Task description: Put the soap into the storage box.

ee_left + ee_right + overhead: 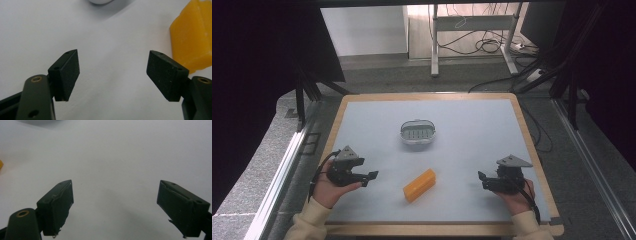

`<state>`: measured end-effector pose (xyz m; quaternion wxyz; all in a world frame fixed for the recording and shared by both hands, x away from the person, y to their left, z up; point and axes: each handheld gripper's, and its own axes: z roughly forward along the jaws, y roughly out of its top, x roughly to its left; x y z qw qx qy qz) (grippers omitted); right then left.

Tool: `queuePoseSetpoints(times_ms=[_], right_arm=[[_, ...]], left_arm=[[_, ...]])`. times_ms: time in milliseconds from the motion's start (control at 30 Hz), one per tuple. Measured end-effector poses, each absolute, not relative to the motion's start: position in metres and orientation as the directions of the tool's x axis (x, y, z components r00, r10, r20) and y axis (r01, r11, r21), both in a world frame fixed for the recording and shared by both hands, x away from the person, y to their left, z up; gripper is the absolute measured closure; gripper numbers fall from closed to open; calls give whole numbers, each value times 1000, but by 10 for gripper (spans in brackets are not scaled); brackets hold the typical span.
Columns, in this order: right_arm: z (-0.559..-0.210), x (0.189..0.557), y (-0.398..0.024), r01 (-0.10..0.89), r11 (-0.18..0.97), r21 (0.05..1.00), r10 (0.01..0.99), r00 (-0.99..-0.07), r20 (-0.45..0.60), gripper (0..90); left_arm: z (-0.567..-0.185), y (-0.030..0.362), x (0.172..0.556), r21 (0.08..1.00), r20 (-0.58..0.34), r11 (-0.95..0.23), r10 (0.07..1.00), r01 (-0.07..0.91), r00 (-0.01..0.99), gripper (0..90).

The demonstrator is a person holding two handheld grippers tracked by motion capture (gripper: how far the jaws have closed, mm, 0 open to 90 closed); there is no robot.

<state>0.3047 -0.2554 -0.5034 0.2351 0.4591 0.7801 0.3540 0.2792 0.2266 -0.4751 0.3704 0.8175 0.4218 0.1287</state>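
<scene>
Table (472, 135) holds orange block (419, 185) between left tool (371, 177) and right tool (482, 179).

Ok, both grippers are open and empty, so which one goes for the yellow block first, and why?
Probably the left gripper: ease it forward and to its right toward the yellow block, which already shows beside its right jaw. The right gripper faces bare table.

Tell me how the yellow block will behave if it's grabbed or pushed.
The block lies on a long flat face on the table, so a push would probably slide it, not roll or tip it. Its waxy, slightly translucent look in the left gripper view hints at soap or sponge: possibly slick, and it may dent under a hard squeeze.
</scene>
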Motion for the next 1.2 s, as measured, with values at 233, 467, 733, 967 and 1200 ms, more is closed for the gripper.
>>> queuePoseSetpoints(times_ms=[233,467,733,967,1200], right_arm=[[-504,305,-255,551,326,769,883,-467,-39,141],[-503,304,-254,542,329,773,882,-468,-48,146],[-503,303,-253,540,335,772,880,-473,-52,146],[-504,304,-254,543,337,769,880,-472,-53,146],[-505,304,-254,546,340,765,880,-472,-54,146]], left_arm=[[-469,217,279,705,-96,-392,773,591,627,265],[-460,210,277,717,-89,-379,783,586,616,271],[-457,202,277,710,-89,-401,765,579,638,269],[-454,197,278,712,-83,-411,755,569,650,269],[-451,186,279,708,-74,-432,742,559,667,269]])
